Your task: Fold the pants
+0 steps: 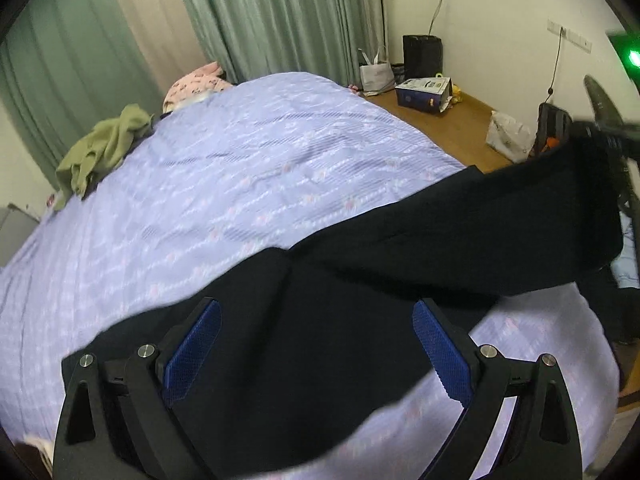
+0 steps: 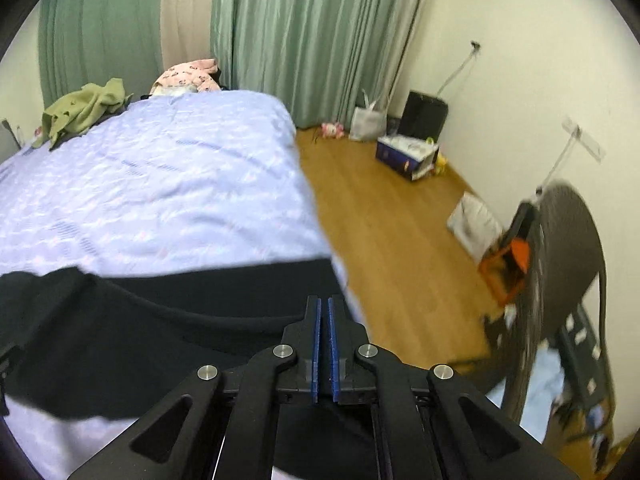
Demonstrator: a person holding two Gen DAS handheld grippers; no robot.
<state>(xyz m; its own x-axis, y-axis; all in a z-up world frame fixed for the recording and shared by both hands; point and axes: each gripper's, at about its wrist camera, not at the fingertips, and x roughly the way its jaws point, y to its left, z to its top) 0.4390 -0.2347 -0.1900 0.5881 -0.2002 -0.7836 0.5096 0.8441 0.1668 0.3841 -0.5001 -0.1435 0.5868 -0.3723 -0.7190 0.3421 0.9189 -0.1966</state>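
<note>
Black pants (image 1: 320, 320) lie across the near part of a bed with a lilac bedspread (image 1: 200, 184). My left gripper (image 1: 316, 312) is open, its blue pads (image 1: 192, 348) spread wide just above the pants' middle. One end of the pants (image 1: 552, 208) is lifted off the bed at the right, held up by my right gripper (image 1: 612, 140). In the right wrist view my right gripper (image 2: 324, 304) is shut on the edge of the black pants (image 2: 160, 320), near the bed's right side.
A green garment (image 1: 100, 152) and a pink garment (image 1: 196, 84) lie at the bed's far end. Green curtains (image 1: 280, 16) hang behind. On the wood floor (image 2: 380, 232) stand a box (image 2: 408, 156), bags (image 2: 366, 122) and a dark chair (image 2: 560, 264).
</note>
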